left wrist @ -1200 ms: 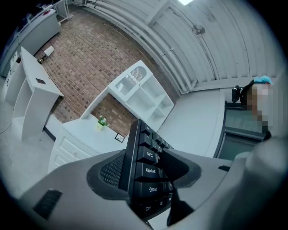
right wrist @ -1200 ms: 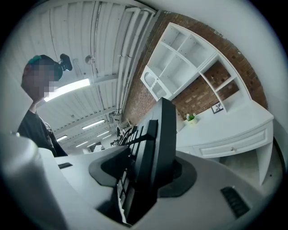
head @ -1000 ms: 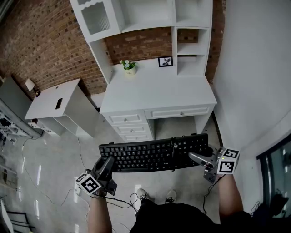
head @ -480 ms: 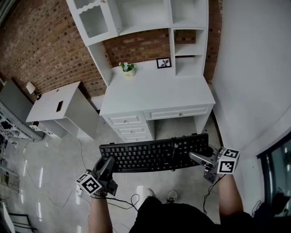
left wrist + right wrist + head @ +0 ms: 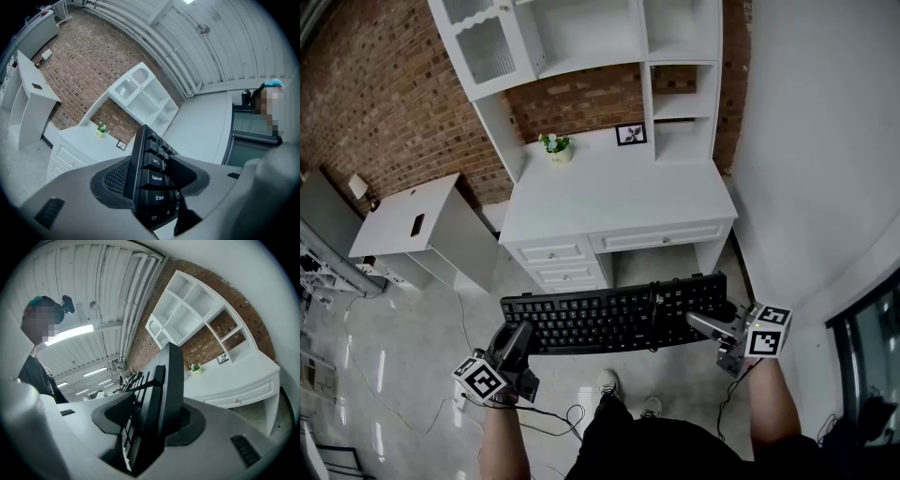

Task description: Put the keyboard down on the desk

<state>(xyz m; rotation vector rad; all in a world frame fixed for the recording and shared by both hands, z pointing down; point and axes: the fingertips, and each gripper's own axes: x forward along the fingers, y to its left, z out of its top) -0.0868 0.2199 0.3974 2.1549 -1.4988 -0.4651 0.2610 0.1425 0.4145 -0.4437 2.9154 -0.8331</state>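
Black keyboard (image 5: pixel 614 317); white desk (image 5: pixel 619 200); red-brown brick wall (image 5: pixel 375 94).

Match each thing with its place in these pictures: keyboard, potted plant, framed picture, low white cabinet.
Things:
1 keyboard
2 potted plant
3 framed picture
4 low white cabinet

Places:
A on the floor, left of the desk
B middle of the desk's back edge
C clamped at its ends by the left gripper and right gripper, not on the desk
D desk's back left corner

Pairs: 1-C, 2-D, 3-B, 4-A
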